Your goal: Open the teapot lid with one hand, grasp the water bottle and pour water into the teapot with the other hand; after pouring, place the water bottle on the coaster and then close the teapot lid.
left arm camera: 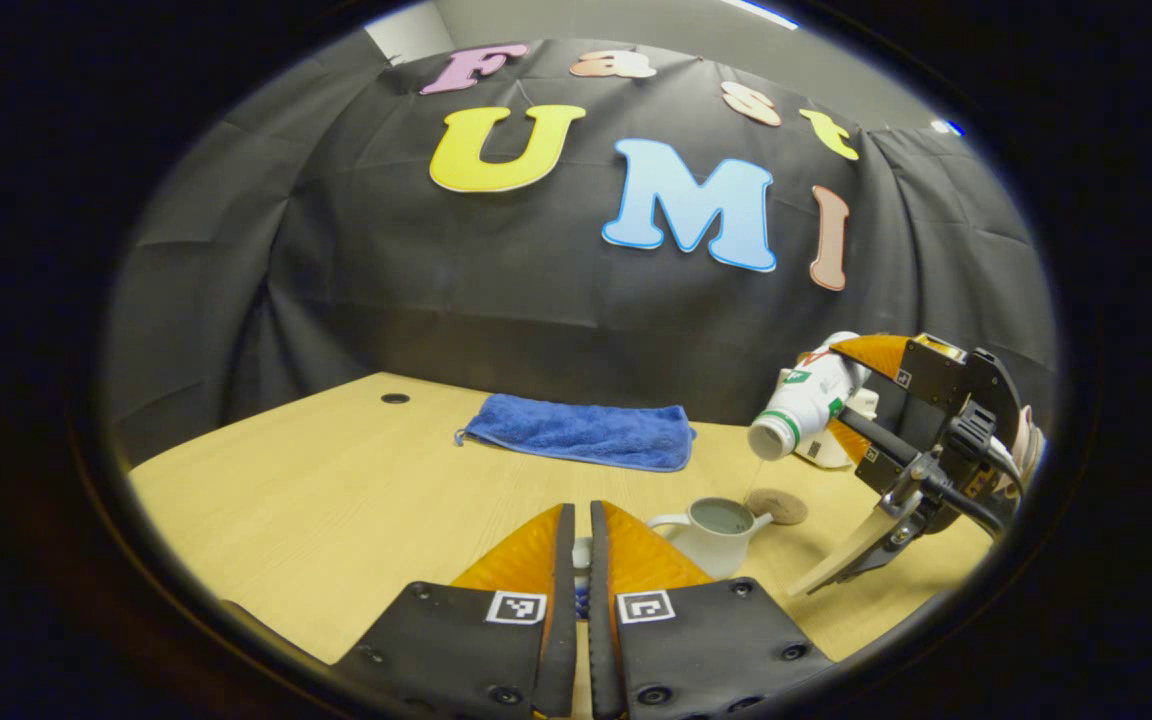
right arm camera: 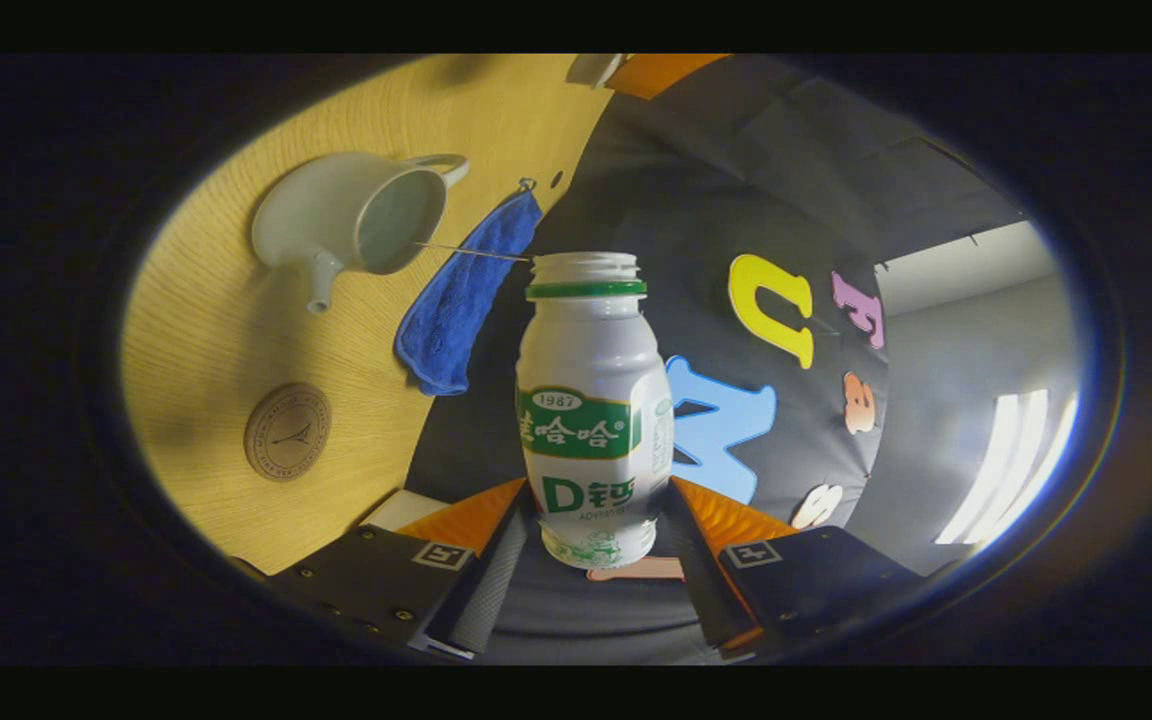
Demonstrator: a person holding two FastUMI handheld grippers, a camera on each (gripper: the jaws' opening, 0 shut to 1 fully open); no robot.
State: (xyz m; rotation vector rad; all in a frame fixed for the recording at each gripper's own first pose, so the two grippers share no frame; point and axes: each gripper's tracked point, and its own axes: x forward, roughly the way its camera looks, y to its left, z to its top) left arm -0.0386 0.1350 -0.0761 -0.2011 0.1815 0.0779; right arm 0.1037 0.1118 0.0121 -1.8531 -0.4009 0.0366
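The white water bottle [right arm camera: 591, 400], uncapped and green-labelled, is clamped at its base by my right gripper [right arm camera: 598, 500]. In the left gripper view the bottle [left arm camera: 804, 402] is tipped mouth-down to the left, and a thin stream of water falls into the open white teapot [left arm camera: 714, 535]. That teapot [right arm camera: 356, 215] has water inside. My left gripper [left arm camera: 581, 515] hovers near the teapot's left, its fingers almost together on a small white piece, apparently the teapot lid [left arm camera: 582, 553], mostly hidden. The round brown coaster [left arm camera: 776, 505] lies just behind the teapot, bare.
A folded blue towel [left arm camera: 581, 432] lies at the back of the wooden table [left arm camera: 336, 500], against the black cloth wall. A small white object [left arm camera: 821, 452] sits on the table behind the bottle. The table's left half has open room.
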